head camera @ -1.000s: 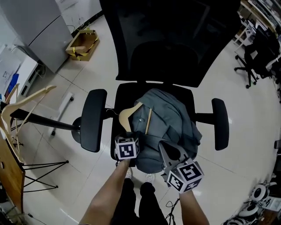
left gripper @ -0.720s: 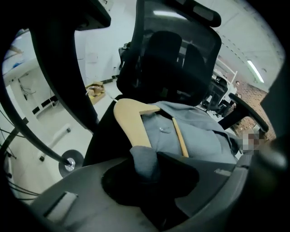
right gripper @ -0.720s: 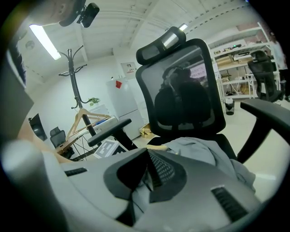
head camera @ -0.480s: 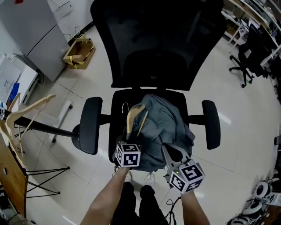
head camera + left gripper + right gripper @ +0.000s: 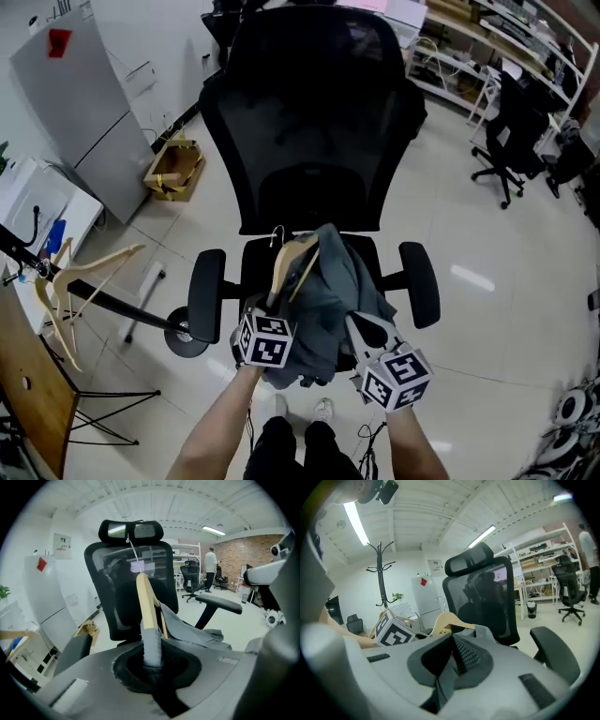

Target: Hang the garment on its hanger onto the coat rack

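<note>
A wooden hanger (image 5: 291, 267) stands nearly upright above the black office chair (image 5: 309, 141), its metal hook (image 5: 131, 545) at the top. A grey garment (image 5: 333, 291) hangs from it, lifted over the seat. My left gripper (image 5: 272, 305) is shut on the hanger's lower, fabric-covered arm (image 5: 151, 644). My right gripper (image 5: 359, 328) is at the garment's lower right edge, jaws together on the grey fabric (image 5: 485, 632). The black coat rack (image 5: 380, 573) stands to the left; in the head view its pole (image 5: 103, 298) carries other wooden hangers.
A round rack base (image 5: 186, 334) sits beside the chair's left armrest (image 5: 204, 291). A cardboard box (image 5: 173, 169) and a grey cabinet (image 5: 80, 103) stand at the back left. A wooden table (image 5: 23, 394) is at the left edge, with more office chairs (image 5: 511, 141) at the right.
The hanger has gone from lying flat on the garment to upright in the left gripper. Both grippers and the garment have risen off the chair seat.
</note>
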